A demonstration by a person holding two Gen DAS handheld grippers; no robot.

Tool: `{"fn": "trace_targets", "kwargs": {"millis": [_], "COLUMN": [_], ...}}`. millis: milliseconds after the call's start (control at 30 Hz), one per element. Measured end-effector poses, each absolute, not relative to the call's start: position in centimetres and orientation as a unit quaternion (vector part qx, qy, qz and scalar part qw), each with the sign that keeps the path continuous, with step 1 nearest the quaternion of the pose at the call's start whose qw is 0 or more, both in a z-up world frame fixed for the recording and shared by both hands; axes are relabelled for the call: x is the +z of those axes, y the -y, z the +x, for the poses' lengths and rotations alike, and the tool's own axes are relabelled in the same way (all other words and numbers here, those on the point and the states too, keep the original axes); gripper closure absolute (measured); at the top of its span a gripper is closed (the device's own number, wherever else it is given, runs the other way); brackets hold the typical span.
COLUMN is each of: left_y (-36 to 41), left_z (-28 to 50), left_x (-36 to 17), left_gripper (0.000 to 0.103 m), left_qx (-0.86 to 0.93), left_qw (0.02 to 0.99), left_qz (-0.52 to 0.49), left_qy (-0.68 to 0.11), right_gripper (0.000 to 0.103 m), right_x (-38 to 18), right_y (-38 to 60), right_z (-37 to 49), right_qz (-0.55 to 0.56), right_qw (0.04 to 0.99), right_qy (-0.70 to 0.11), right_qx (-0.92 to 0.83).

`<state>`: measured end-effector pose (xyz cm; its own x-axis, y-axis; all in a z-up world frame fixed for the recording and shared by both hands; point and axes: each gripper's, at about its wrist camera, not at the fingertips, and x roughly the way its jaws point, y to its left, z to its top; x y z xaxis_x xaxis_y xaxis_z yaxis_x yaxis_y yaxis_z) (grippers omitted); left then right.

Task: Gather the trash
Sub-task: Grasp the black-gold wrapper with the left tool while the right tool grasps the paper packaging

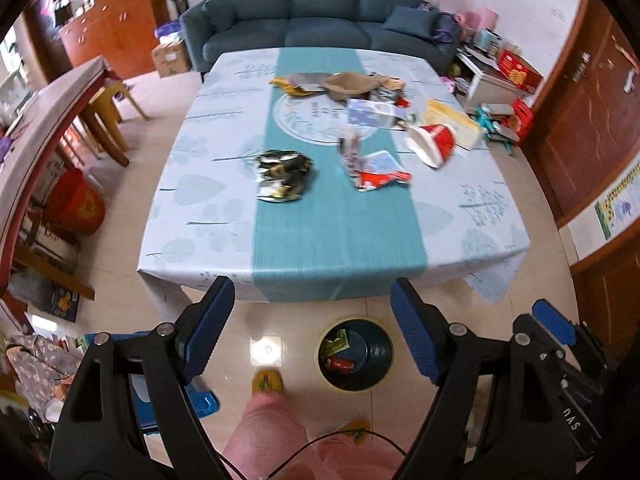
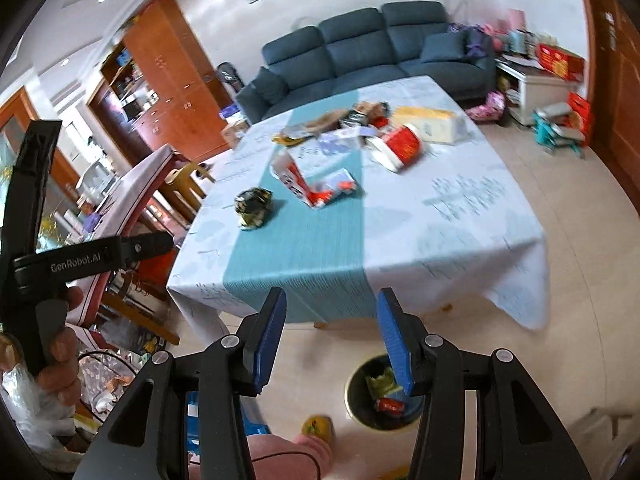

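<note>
**Both grippers empty above bin, table trash still waiting**

Between pickups. Left gripper (image 1: 312, 328) jaws wide apart, nothing between them. Right gripper (image 2: 332, 340) jaws part open, also holding nothing. Both hang over the floor in front of the table (image 1: 208, 240), pointing down at an angle.

Trash bin (image 1: 355, 354) sits on the floor just below the table's near edge, already holding a few wrappers. Left on the tablecloth: crumpled dark foil wrapper (image 1: 283, 175) nearest, red-white snack bag (image 1: 376, 170) beside it, tipped red paper cup (image 1: 432, 145), brown paper bowl (image 1: 346, 86) and a far heap of packets.

Next move, likely: reach forward to the foil wrapper, close on it, carry it back to the bin.

Nothing blocks that reach. Person's slippered foot (image 1: 267, 381) stands near the bin; sofa (image 1: 320, 20) behind the table.
</note>
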<state>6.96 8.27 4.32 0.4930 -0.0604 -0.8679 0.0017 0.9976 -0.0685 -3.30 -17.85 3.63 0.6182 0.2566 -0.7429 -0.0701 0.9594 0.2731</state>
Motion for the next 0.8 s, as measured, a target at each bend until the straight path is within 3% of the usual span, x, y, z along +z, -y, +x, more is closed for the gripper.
{"fn": "trace_targets", "kwargs": {"millis": [233,333,800], "left_y": [-13.4,-14.4,-15.9], "left_z": [14.4,18.7,32.6], "left_x": [0.8,-1.3,-10.2], "left_gripper": [0.024,0.021,0.021], "left_qx": [-0.027,-0.053,-0.155], "left_qw": [0.836,0.819,0.736], "left_qz": [-0.055,-0.04,-0.008], "left_qy": [-0.545,-0.569,-0.659], "right_gripper": [0.05,0.037,0.039], "right_x": [2.6,1.1,-9.7], "right_y": [12.9,10.4,3.0], "right_z": [5.3,9.9,27.1], "right_qz": [0.074,0.057,-0.004], "right_qw": [0.895,0.896,0.88], "right_qy": [-0.429,-0.433,-0.475], "right_qx": [0.095,0.077,-0.028]}}
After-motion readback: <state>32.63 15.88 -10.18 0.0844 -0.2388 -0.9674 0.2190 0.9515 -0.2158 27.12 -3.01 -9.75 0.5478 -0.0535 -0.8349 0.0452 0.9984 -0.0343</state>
